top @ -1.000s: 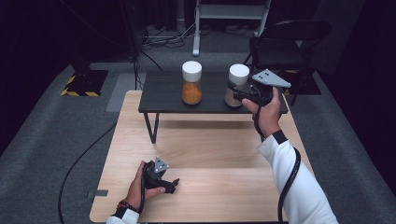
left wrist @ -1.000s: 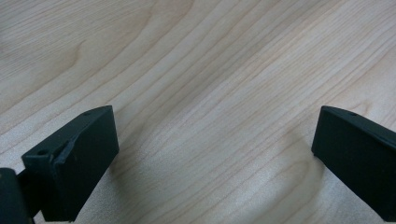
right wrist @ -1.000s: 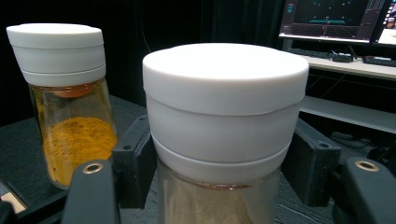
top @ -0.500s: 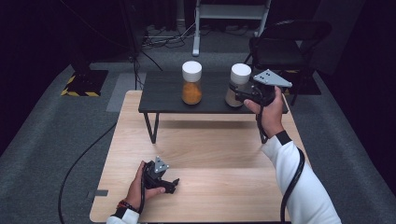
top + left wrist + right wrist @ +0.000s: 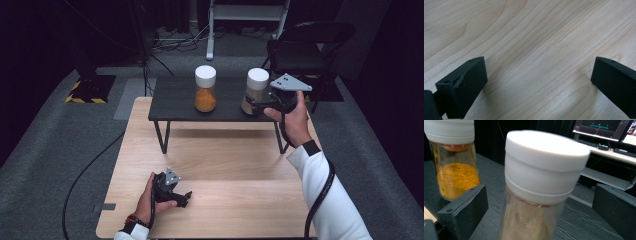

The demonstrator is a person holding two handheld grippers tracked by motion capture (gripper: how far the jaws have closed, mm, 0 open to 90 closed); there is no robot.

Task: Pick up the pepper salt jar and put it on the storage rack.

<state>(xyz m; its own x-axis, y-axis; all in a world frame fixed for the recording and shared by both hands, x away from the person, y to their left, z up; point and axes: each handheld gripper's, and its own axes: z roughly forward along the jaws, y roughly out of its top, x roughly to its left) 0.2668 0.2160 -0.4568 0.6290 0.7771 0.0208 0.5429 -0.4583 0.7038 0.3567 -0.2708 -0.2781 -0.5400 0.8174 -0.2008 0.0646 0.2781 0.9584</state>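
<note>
Wooden table: the light-grained top on which my left gripper rests near the front edge, jaws spread wide with nothing between them; the left gripper view shows bare wood grain under both jaws.

Black riser shelf: a small dark stand on thin legs at the far side of the table, bearing both jars.

Jar of beige powder: upright at the right end of the shelf, clear-walled with a broad white screw cap. My right gripper is up against it at its lower body. In the right gripper view the jar stands between my two jaws, which are spread and appear clear of the wall on either side.

Jar of orange powder: upright, well apart to the left, about a third full.

Handling, as I judge it: the beige jar looks rigid, smooth, likely glass, so slippery and breakable, moderately light. I would pinch the clear body just below the cap's lower rim, squarely across its width.
</note>
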